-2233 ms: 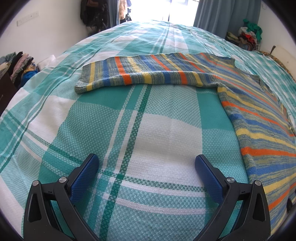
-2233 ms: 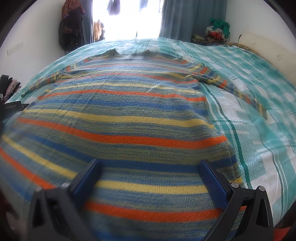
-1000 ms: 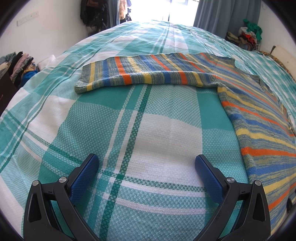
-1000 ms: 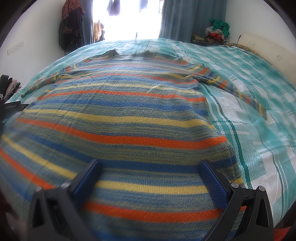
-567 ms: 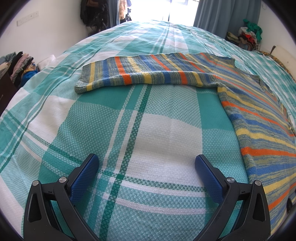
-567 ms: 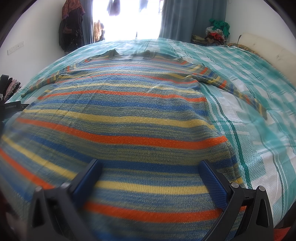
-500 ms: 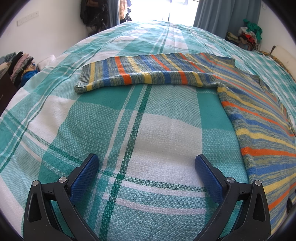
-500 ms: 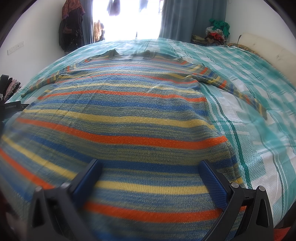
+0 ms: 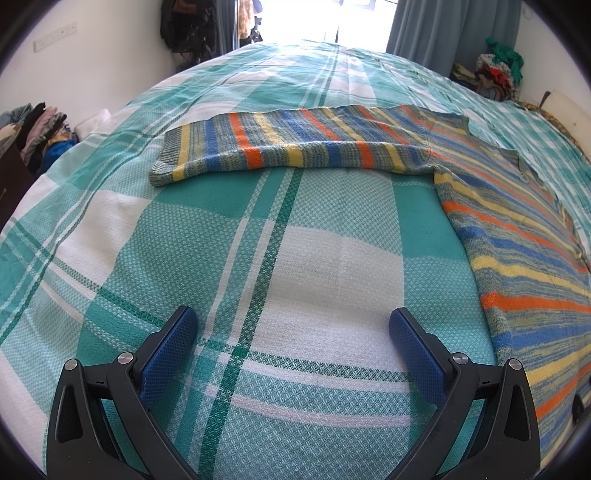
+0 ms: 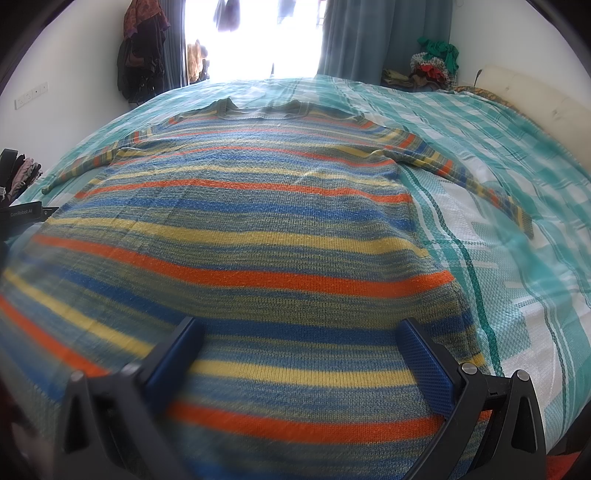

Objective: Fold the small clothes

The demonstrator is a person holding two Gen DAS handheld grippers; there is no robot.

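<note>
Left wrist view: left gripper (image 9: 291,328) spread empty, striped sweater (image 9: 517,236) sleeve (image 9: 280,147) ahead of its fingers. Right gripper (image 10: 299,339) likewise released above the hem. Folding unstarted; grasp sleeve next.

Both cameras sit low and close over the bed (image 9: 314,258), each looking forward between its own spread fingers toward the bright window (image 10: 255,33) at the far wall. The left wrist view hangs over bare checked sheet, with the sweater (image 9: 517,236) along its right edge and one sleeve (image 9: 280,147) stretched across ahead. The right wrist view sits right over the sweater's (image 10: 258,229) lower body, which fills most of the frame, facing its collar. The two share the sweater, the sheet, the curtain (image 9: 454,33) and the clothes heap (image 10: 436,62) in the far right corner.
</note>
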